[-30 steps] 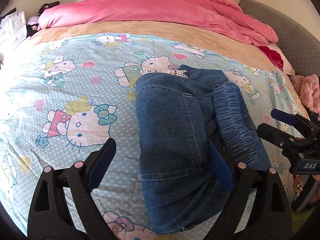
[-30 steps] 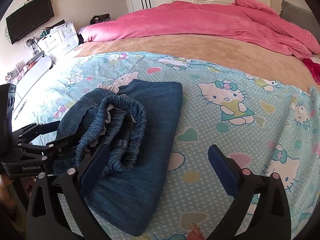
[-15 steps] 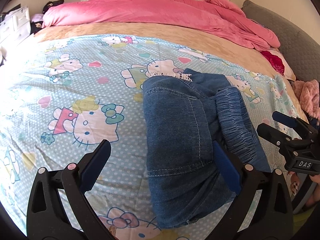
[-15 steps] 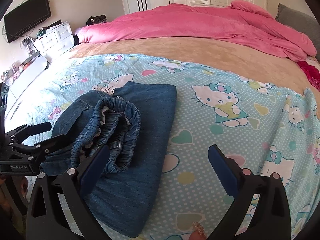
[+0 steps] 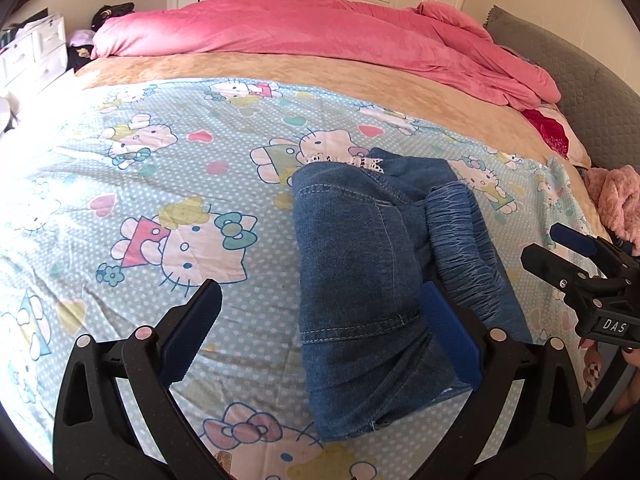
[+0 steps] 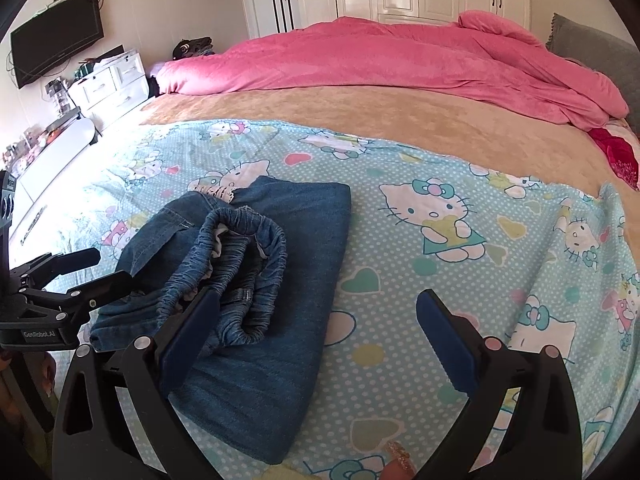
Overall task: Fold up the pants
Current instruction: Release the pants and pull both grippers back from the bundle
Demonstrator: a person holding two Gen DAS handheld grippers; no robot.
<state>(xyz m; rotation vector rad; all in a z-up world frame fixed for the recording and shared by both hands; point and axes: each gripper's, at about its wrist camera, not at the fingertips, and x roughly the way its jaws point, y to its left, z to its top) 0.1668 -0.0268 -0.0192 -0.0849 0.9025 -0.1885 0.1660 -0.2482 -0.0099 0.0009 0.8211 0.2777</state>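
Note:
The blue denim pants (image 5: 360,264) lie folded in a compact bundle on the Hello Kitty sheet (image 5: 160,200), elastic waistband (image 5: 464,236) on top at the right. In the right wrist view the pants (image 6: 280,280) sit left of centre with the waistband (image 6: 240,264) bunched up. My left gripper (image 5: 320,336) is open and empty, hovering above the near end of the bundle. My right gripper (image 6: 316,340) is open and empty, over the bundle's right edge. Each gripper shows in the other's view, the right one (image 5: 576,256) and the left one (image 6: 68,276).
A pink duvet (image 5: 320,36) is heaped at the far side of the bed on a tan blanket (image 5: 280,68). A grey headboard (image 5: 580,68) and a pink fluffy item (image 5: 616,200) are at the right. White drawers (image 6: 112,84) and a wall TV (image 6: 56,40) stand left.
Both grippers have drawn back and up from the folded pants, which now sit lower and farther in both views. The pants have not moved on the bed.

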